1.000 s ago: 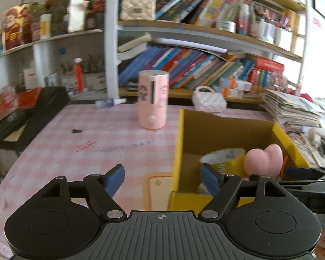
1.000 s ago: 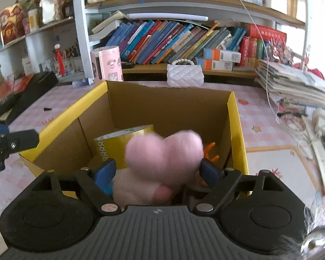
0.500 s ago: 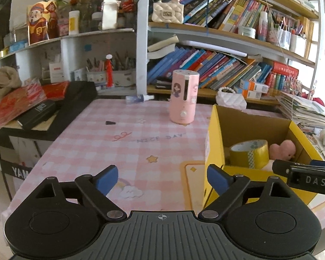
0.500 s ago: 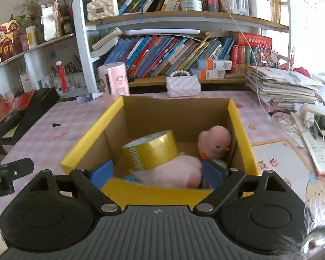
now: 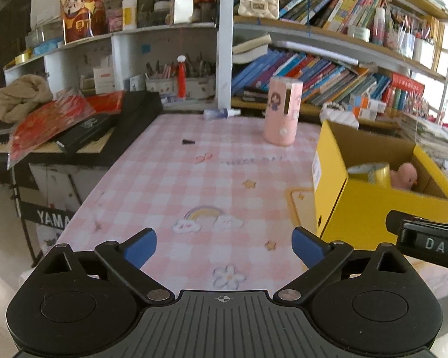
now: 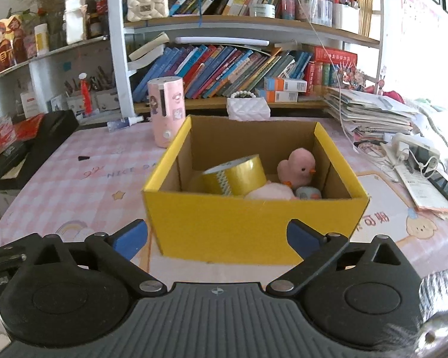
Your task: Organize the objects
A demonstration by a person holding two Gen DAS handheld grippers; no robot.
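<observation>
A yellow cardboard box (image 6: 254, 226) stands on the pink checked table. Inside it lie a roll of yellow tape (image 6: 236, 179), a pink plush duck (image 6: 297, 168) and a small pale blue object (image 6: 307, 193). The box (image 5: 370, 208), tape (image 5: 370, 174) and duck (image 5: 404, 176) also show at the right of the left wrist view. My right gripper (image 6: 216, 237) is open and empty, in front of the box's near wall. My left gripper (image 5: 224, 246) is open and empty over the table's near edge, left of the box.
A pink cylinder (image 5: 282, 110) stands on the table beyond the box, a small black piece (image 5: 187, 141) lies to its left. A white quilted bag (image 6: 248, 109), bookshelves and a paper stack (image 6: 373, 113) line the back. A black keyboard (image 5: 104, 125) flanks the table's left.
My right gripper let go of the pink duck into the box and drew back. My left gripper also drew back toward the table's near edge.
</observation>
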